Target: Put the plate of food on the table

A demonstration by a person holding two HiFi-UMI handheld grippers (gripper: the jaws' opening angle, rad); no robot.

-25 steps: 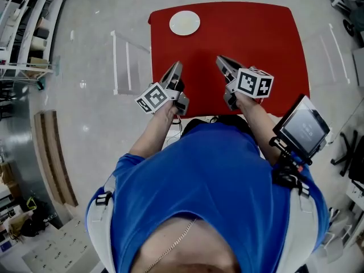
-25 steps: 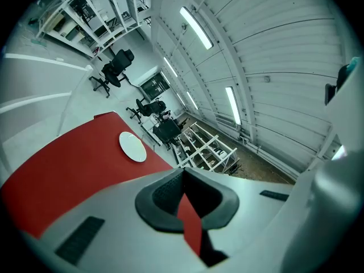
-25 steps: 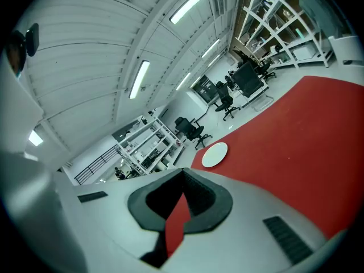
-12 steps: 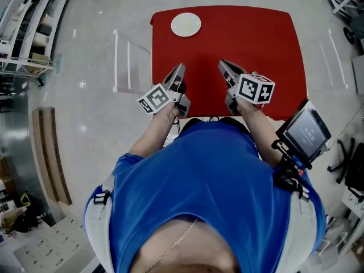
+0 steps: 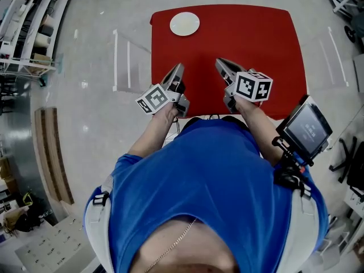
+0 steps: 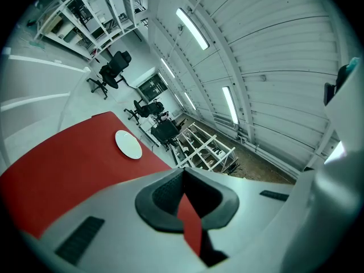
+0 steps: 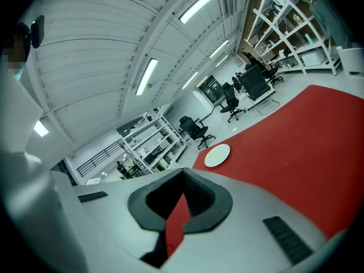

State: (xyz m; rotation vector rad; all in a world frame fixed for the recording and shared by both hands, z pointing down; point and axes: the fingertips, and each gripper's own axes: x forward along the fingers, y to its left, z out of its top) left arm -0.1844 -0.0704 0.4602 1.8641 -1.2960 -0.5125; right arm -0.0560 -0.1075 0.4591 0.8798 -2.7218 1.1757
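A round white plate (image 5: 185, 24) lies on the far left corner of the red table (image 5: 261, 38); I see no food on it. The same plate shows small in the left gripper view (image 6: 128, 144) and in the right gripper view (image 7: 217, 155). My left gripper (image 5: 178, 67) hovers over the table's near left part, shut and empty. My right gripper (image 5: 218, 61) hovers beside it, also shut with nothing between its jaws. In both gripper views the jaws meet, left (image 6: 183, 174) and right (image 7: 183, 174), with only a thin strip of red table showing. Both point toward the far side, well short of the plate.
A small screen on a mount (image 5: 304, 127) sits at my right side. Shelving (image 5: 25, 27) stands at the far left and a wooden board (image 5: 54, 158) lies on the floor. Office chairs (image 6: 114, 70) and racks (image 7: 153, 141) stand beyond the table.
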